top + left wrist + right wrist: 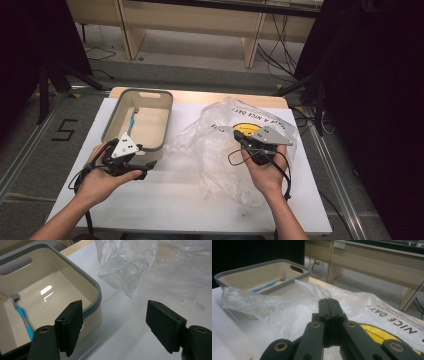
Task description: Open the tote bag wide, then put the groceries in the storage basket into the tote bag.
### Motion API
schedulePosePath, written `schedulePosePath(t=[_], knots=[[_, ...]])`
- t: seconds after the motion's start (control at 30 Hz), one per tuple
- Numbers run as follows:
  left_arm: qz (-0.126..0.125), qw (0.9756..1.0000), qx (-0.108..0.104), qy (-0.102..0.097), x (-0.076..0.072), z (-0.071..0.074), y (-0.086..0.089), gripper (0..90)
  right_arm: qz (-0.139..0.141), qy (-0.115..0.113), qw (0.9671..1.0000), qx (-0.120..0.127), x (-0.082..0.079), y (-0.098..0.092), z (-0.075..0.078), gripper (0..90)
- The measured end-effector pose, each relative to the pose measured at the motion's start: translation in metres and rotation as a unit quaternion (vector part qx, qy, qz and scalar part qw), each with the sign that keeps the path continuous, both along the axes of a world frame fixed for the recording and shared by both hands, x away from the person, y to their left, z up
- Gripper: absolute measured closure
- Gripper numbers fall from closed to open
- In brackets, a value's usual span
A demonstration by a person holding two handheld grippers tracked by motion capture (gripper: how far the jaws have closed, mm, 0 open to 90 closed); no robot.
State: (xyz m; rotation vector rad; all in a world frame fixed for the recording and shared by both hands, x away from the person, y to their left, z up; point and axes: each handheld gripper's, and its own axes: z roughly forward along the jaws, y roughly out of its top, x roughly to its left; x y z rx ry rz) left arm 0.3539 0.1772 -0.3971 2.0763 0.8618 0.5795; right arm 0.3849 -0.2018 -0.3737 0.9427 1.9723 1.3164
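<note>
White table [150,200]: blue toothbrush [23,315] inside beige tub [96,293], beside plastic bag [225,145].

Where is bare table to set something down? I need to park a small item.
Free: the white table near edge, between the hands, and the strip left of the tub. Crowded: the right half under the plastic bag; the tub holds a toothbrush.

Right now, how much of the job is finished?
Looks done: a blue toothbrush lies inside the beige bin. In hand: the left tool is open and empty beside the bin; the right tool is shut at the clear plastic bag. What remains is unclear.
</note>
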Motion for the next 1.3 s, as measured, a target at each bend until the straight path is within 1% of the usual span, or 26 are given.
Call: schedulePosePath(t=[0.13, 0.17, 0.27, 0.37, 0.5, 0.6, 0.73, 0.87, 1.0, 1.07, 1.2, 1.3], knots=[[0.000, 1.0000, -0.002, -0.001, 0.001, 0.003, 0.001, 29.0, -0.001, 0.000, 1.0000, 0.001, 0.001, -0.001, 0.000, 90.0], [0.003, 1.0000, -0.005, -0.002, 0.001, 0.004, 0.002, 29.0, -0.001, 0.000, 1.0000, 0.001, 0.001, -0.001, 0.000, 90.0], [0.012, 0.9999, -0.003, -0.003, 0.003, 0.007, 0.006, 29.0, -0.003, 0.001, 1.0000, 0.003, 0.000, -0.002, 0.000, 90.0], [0.019, 0.9998, -0.001, -0.002, 0.008, 0.009, 0.011, 28.8, -0.003, 0.001, 1.0000, 0.003, 0.000, -0.003, 0.000, 90.0], [0.029, 0.9996, -0.006, 0.000, 0.017, 0.011, 0.017, 28.8, -0.007, 0.002, 1.0000, 0.004, 0.001, -0.005, 0.001, 90.0], [0.036, 0.9993, -0.010, 0.000, 0.021, 0.011, 0.019, 28.8, -0.008, 0.001, 1.0000, 0.005, 0.001, -0.005, 0.001, 90.0], [0.039, 0.9992, -0.009, 0.002, 0.024, 0.010, 0.019, 28.9, -0.008, 0.002, 0.9999, 0.005, 0.000, -0.005, 0.000, 90.0], [0.050, 0.9987, -0.008, 0.005, 0.027, 0.009, 0.019, 29.4, -0.007, 0.001, 1.0000, 0.004, 0.000, -0.005, 0.000, 90.0], [0.052, 0.9986, -0.007, 0.007, 0.031, 0.009, 0.021, 29.4, -0.007, 0.000, 1.0000, 0.004, 0.000, -0.005, 0.001, 90.0], [0.055, 0.9984, -0.009, 0.009, 0.035, 0.009, 0.021, 29.4, -0.008, 0.001, 0.9999, 0.006, 0.000, -0.005, 0.000, 90.0], [0.068, 0.9976, -0.006, 0.013, 0.045, 0.008, 0.023, 29.8, -0.008, 0.001, 1.0000, 0.005, 0.000, -0.006, 0.000, 90.0], [0.082, 0.9963, -0.003, 0.024, 0.054, 0.006, 0.024, 30.0, -0.007, 0.002, 1.0000, 0.004, 0.000, -0.006, -0.001, 90.0]])
